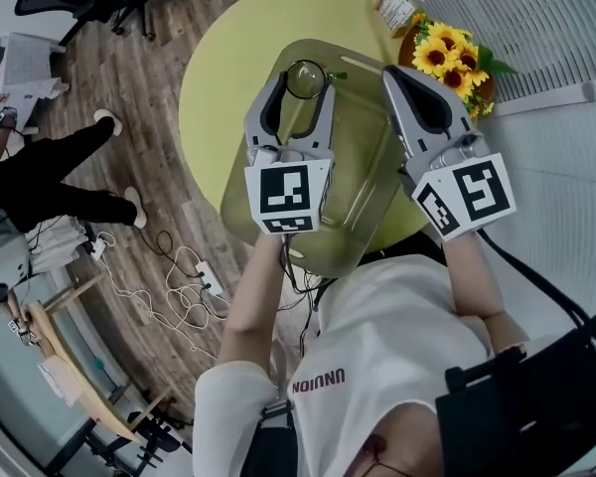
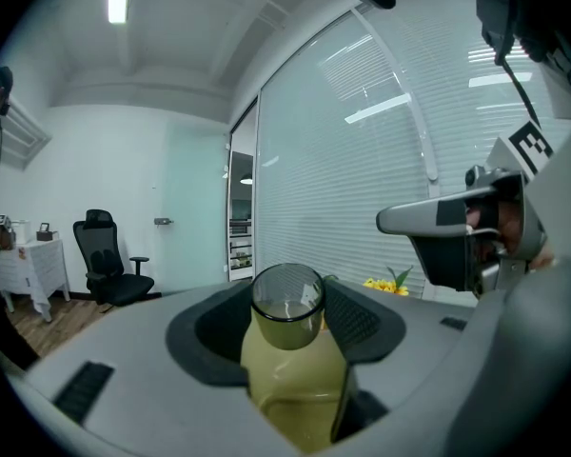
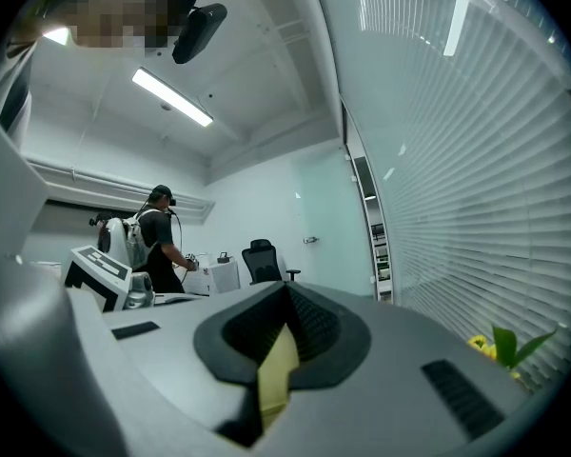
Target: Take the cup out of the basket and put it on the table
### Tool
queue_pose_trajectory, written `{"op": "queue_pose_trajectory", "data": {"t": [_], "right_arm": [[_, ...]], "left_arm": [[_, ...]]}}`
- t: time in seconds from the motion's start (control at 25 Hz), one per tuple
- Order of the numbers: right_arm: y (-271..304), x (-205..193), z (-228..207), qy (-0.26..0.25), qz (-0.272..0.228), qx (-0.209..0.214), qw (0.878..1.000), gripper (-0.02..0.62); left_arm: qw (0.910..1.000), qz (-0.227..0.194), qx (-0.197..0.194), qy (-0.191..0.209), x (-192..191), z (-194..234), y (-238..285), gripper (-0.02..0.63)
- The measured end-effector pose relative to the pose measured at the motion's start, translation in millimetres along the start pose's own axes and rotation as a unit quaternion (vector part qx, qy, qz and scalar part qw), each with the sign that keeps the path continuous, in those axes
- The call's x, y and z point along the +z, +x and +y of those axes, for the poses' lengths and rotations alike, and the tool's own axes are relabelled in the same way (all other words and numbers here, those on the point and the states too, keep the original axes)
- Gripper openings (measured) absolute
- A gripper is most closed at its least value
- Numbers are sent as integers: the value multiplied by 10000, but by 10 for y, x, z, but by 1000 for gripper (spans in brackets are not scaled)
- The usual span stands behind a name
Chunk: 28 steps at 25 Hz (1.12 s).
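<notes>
A smoky clear glass cup (image 1: pixel 305 78) sits between the tips of my left gripper (image 1: pixel 304 93), over the far end of the translucent olive basket (image 1: pixel 368 202). In the left gripper view the cup (image 2: pixel 287 305) stands mouth up between the wide-set dark pads (image 2: pixel 362 324), which press on its sides. My right gripper (image 1: pixel 391 72) hovers over the basket's far right rim, jaws together with nothing in them. In the right gripper view only a thin yellow sliver shows between its pads (image 3: pixel 314 327). The basket rests on the round yellow table (image 1: pixel 228 63).
Sunflowers (image 1: pixel 455 56) and a small packet (image 1: pixel 395 8) stand at the table's far right, by the window blinds. Cables (image 1: pixel 179 286) lie on the wooden floor to the left. A person in black (image 1: pixel 50 182) is at the far left, near office chairs.
</notes>
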State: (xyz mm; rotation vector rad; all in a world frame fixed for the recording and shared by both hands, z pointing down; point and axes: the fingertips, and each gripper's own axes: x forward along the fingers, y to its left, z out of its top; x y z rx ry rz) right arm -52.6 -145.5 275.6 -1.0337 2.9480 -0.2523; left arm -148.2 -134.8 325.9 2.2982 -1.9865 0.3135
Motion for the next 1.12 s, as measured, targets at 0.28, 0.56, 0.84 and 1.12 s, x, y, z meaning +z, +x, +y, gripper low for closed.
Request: {"op": "queue_pose_trajectory", "data": {"t": [0.28, 0.56, 0.84, 1.12], "right_arm": [[22, -14, 9, -49, 62, 3, 10000, 18], [39, -3, 6, -66, 60, -5, 10000, 19], [51, 1, -1, -51, 74, -30, 10000, 18], [72, 17, 2, -45, 64, -32, 10000, 19]], "left_arm": [[10000, 12, 8, -7, -10, 19, -7, 250], [10000, 36, 8, -14, -26, 38, 2, 250], [10000, 49, 12, -6, -20, 55, 5, 250], [10000, 60, 12, -8, -17, 76, 8, 250]]}}
